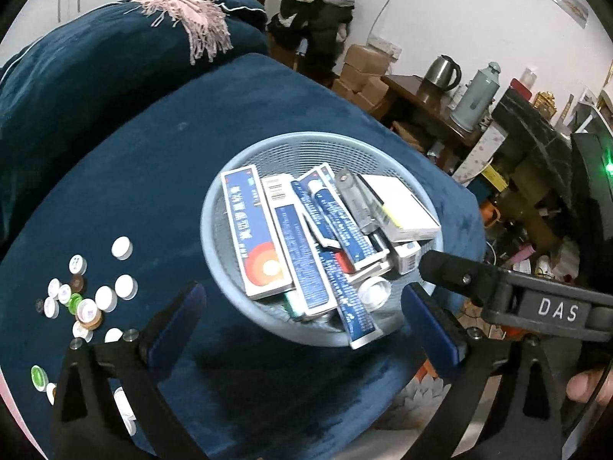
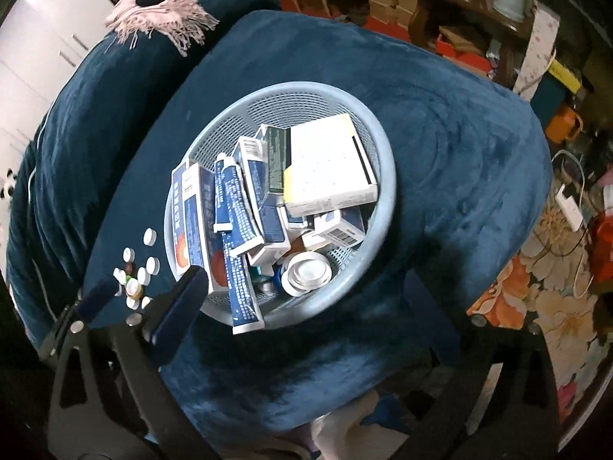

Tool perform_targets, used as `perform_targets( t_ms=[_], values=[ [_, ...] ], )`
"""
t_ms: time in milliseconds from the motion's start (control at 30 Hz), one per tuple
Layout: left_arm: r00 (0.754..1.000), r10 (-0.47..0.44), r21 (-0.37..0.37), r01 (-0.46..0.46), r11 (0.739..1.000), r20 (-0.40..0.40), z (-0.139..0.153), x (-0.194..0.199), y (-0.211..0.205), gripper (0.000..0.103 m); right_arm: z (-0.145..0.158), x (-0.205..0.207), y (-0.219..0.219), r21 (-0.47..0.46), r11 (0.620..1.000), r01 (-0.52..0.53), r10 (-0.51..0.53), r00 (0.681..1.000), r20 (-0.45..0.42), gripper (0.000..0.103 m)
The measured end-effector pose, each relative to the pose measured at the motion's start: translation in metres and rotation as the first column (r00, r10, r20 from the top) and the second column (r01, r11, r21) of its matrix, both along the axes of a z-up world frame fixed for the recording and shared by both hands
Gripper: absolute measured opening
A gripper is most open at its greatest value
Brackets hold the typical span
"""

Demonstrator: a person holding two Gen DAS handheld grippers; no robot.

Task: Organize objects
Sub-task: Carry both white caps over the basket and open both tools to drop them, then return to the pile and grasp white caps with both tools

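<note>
A light blue mesh basket sits on a dark blue plush surface and holds several medicine boxes, a blue ointment tube and a white jar lid. The basket also shows in the right wrist view, with a large white box on top. My left gripper is open and empty, just before the basket's near rim. My right gripper is open and empty above the basket's near side; its body shows in the left view.
Several small pill bottles and white caps lie scattered left of the basket, also in the right wrist view. A pink fringed scarf lies on the blue cushion behind. A wooden table with a kettle stands at the right.
</note>
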State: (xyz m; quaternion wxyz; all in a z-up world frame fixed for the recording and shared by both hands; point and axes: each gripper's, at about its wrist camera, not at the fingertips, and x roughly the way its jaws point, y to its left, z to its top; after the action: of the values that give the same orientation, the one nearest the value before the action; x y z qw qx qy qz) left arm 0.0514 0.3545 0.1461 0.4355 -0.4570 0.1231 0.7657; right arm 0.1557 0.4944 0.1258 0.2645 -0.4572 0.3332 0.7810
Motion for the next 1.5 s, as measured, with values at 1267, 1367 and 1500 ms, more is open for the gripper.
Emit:
perform_targets(
  t_ms=[1267,1367,1500],
  values=[
    [0.916,0.401,-0.107,-0.398,0.911,0.013,-0.043,-0.115,-0.214,0.102,-0.007,-0.136,-0.157,0.121,0.894,-0.432,0.429,0.902,0.053,0.103],
    [0.901,0.435,-0.104,-0.432,0.896,0.005,-0.05,-0.126,-0.233,0.102,-0.03,-0.158,-0.18,0.093,0.866,-0.492,0.487,0.871,0.066,0.101],
    [0.884,0.468,-0.133,-0.463,0.876,0.003,-0.069,-0.14,-0.253,0.101,-0.066,-0.184,-0.208,0.084,0.821,-0.564,0.553,0.824,0.125,0.084]
  ],
)
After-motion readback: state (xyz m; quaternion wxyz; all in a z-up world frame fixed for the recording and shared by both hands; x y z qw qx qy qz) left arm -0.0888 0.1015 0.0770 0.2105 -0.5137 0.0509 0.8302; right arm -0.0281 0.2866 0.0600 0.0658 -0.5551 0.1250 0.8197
